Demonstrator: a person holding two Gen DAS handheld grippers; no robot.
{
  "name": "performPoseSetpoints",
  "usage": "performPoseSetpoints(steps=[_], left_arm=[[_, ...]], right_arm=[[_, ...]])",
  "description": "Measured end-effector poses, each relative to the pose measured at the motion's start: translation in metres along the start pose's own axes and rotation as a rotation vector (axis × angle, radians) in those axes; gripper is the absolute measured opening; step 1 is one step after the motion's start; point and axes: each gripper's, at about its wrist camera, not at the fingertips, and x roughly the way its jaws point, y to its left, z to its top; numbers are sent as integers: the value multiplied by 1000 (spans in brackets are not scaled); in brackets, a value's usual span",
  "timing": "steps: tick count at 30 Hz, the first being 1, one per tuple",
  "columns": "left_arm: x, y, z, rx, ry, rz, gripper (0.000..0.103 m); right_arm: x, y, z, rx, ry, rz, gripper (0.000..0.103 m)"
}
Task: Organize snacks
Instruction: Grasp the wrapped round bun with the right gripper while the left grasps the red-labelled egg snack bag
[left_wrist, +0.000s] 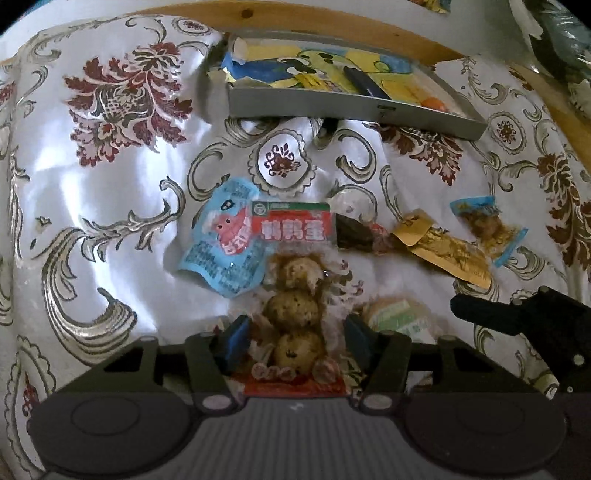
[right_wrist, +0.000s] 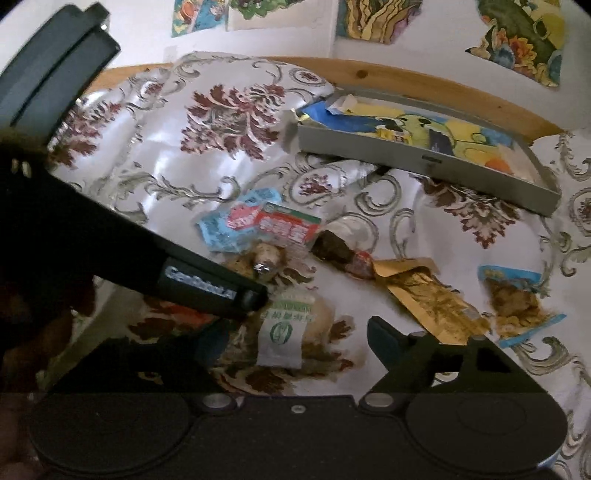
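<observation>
A quail egg pack (left_wrist: 295, 306), red-labelled with three brown eggs, lies on the patterned cloth. My left gripper (left_wrist: 295, 339) has its blue pads against both edges and is shut on it. The right wrist view shows that gripper from the side over the egg pack (right_wrist: 284, 229). My right gripper (right_wrist: 299, 339) stands open above a white-and-green wrapped snack (right_wrist: 280, 332); its left finger is hidden behind the left gripper. Around them lie a light blue pack (left_wrist: 221, 251), a dark brown pack (left_wrist: 354, 232), a gold pack (left_wrist: 443, 251) and a blue-edged pack (left_wrist: 487, 225).
A shallow grey tray (left_wrist: 351, 107) with a cartoon liner sits at the back, holding a dark pen and an orange item. Behind it runs a wooden edge (right_wrist: 424, 85), then a wall with drawings. The wrinkled floral cloth (left_wrist: 110, 184) spreads wide to the left.
</observation>
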Motion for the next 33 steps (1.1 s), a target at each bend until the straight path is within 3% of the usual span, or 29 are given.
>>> performPoseSetpoints(steps=[6,17,24,26,28,33], left_arm=[[0,6,0,-30,7,-16,57],[-1,5,1,-35,25,-11,56],[0,6,2,-36,32,-9,56],[1,5,3,-37,36,-6,57],[1,5,3,-36,40,-2,57],[1,2,3,-27,49,8,56]], right_arm=[[5,-6,-2,-8,22,-77,75],[22,-5,7,-120,15,4,82],[34,-10,10,-182,-9,-10,82],[36,-13,10,-166,-1,7,78],[37,-13,10,-160,3,20,62],[35,-13,10,-152,15,22,55]])
